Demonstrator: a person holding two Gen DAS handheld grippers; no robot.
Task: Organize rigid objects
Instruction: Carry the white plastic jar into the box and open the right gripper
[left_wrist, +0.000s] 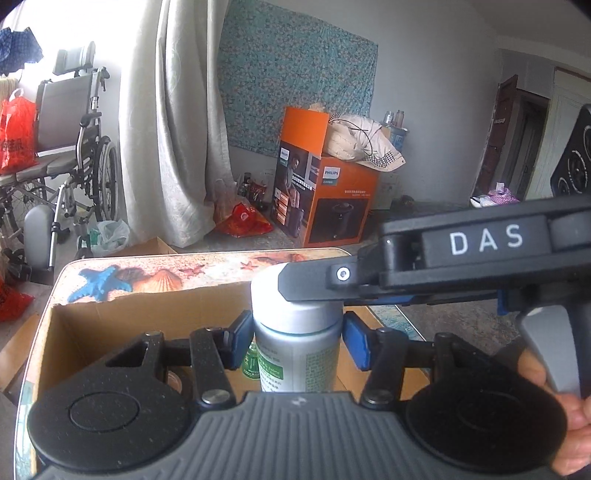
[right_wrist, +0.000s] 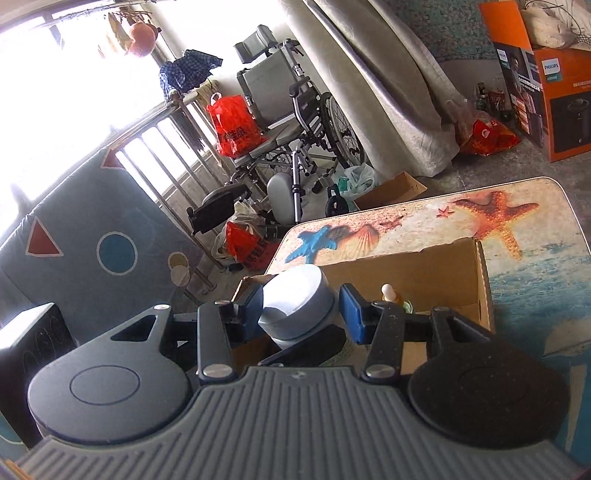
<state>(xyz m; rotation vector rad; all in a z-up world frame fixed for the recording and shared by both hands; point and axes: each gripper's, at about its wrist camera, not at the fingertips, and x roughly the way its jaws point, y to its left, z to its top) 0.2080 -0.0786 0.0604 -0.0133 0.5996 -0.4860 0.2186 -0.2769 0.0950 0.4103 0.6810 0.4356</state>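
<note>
Grey-white plastic bottle (left_wrist: 295, 332) upright over the open cardboard box (left_wrist: 147, 314), between two pairs of blue pads.

The left hand-held gripper (left_wrist: 295, 341) has its pads beside the smooth round body, with small gaps, so not gripping. The right hand-held gripper (right_wrist: 301, 310) reaches to the wide round cap (right_wrist: 299, 306); its left pad touches, the right stands a little off, so I cannot tell if it grips. The box sits on the glossy worktop (right_wrist: 517, 251) printed with starfish and shells.

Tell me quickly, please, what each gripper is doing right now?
Left gripper: open around the white bottle, pads not touching.
Right gripper: shut on the bottle's cap from above.
</note>
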